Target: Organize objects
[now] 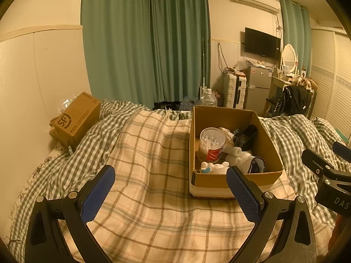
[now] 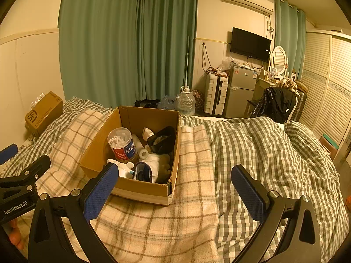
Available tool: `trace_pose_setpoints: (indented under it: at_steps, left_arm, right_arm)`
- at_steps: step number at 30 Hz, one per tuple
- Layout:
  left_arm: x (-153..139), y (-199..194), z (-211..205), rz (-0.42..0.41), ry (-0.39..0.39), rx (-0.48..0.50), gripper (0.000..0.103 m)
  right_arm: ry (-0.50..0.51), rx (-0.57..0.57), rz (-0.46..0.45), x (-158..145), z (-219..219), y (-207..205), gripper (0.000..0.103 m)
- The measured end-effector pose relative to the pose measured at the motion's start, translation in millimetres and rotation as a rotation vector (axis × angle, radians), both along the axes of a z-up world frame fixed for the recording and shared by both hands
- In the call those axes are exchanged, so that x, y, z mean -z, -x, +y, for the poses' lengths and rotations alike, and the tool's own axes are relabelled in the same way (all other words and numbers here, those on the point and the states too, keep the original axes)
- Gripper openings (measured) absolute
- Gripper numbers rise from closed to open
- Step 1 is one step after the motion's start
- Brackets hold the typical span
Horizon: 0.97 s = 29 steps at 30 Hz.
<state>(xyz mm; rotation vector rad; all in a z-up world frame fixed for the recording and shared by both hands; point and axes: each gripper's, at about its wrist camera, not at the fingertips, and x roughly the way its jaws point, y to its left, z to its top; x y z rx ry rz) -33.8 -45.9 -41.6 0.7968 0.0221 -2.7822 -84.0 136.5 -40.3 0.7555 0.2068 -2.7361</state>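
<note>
An open cardboard box (image 1: 269, 144) (image 2: 98, 140) sits on the plaid blanket (image 1: 149, 153) (image 2: 193, 175) on the bed. Inside it are a clear tub of cotton swabs with a red label (image 1: 211, 144) (image 2: 121, 143), a black scoop-like item (image 1: 245, 138) (image 2: 162, 140), white rolls (image 2: 140, 148), a white glove (image 2: 156, 160) and small white pieces. My left gripper (image 1: 171, 188) is open and empty, just in front of the box's near left corner. My right gripper (image 2: 175, 188) is open and empty, in front of the box's near right side.
A closed SF shipping box (image 1: 76, 118) (image 2: 42, 114) lies at the bed's far left by the wall. A green checked duvet (image 2: 274, 153) covers the right side. Beyond the bed stand a water jug (image 2: 185, 103), suitcase (image 2: 216, 96), fridge and chair.
</note>
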Motion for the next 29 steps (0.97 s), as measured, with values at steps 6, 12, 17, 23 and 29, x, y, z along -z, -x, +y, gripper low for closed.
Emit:
trace_pose_setpoints:
  at_steps: [6, 12, 17, 23, 29]
  left_arm:
    - [0.0, -0.1, 0.0, -0.001, -0.001, -0.009, 0.103]
    - [0.6, -0.3, 0.5, -0.003, 0.000, -0.011, 0.103]
    - [1.4, -1.2, 1.7, -0.004, 0.000, -0.013, 0.103]
    - [2.4, -0.9, 1.2, -0.007, -0.001, -0.013, 0.103]
    - [2.5, -1.3, 1.7, -0.005, 0.003, -0.016, 0.103]
  right_arm:
    - [0.000, -0.001, -0.001, -0.1, 0.7, 0.2, 0.103]
    - [0.001, 0.001, -0.005, 1.1, -1.2, 0.0, 0.103]
    - [0.000, 0.001, -0.006, 1.2, -2.0, 0.2, 0.103]
    - [0.000, 0.001, -0.007, 1.4, -2.3, 0.3, 0.103]
    - [0.002, 0.002, -0.009, 2.4, -2.8, -0.1, 0.103]
